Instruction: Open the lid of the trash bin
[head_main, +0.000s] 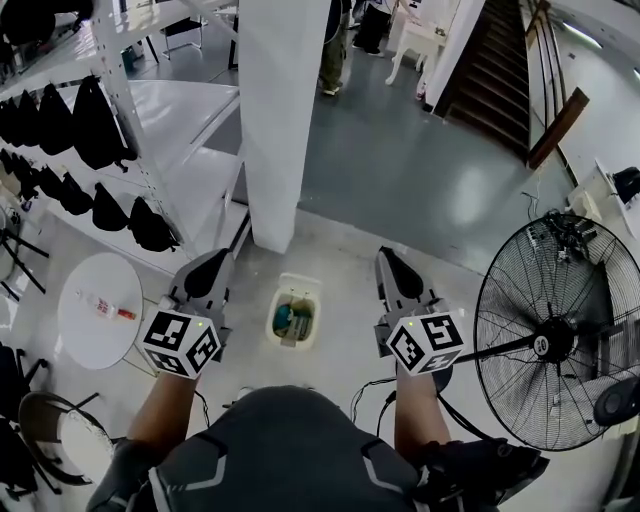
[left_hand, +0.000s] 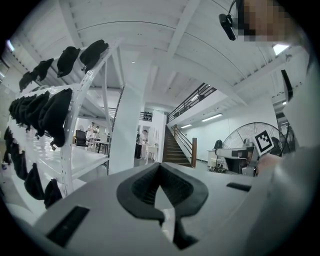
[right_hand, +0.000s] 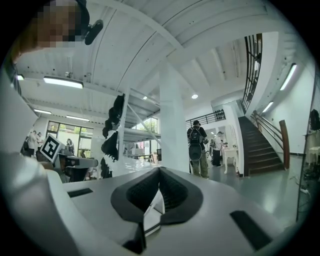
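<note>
Open white industrial hall: shelving (head_main: 190, 150) of black bags (head_main: 95, 125), staircase (head_main: 505, 70), floor fan (head_main: 560, 335).

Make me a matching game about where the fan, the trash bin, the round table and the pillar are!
Things:
1. fan
2. trash bin
3. round table
4. pillar

Places and looks:
A. on the floor in the middle, with stuff inside
B. at the left, white, with a small thing lying on it
C. at the right, with a black wire cage
D. straight ahead beyond the bin, tall and white

Pairs: 1-C, 2-A, 3-B, 4-D
</note>
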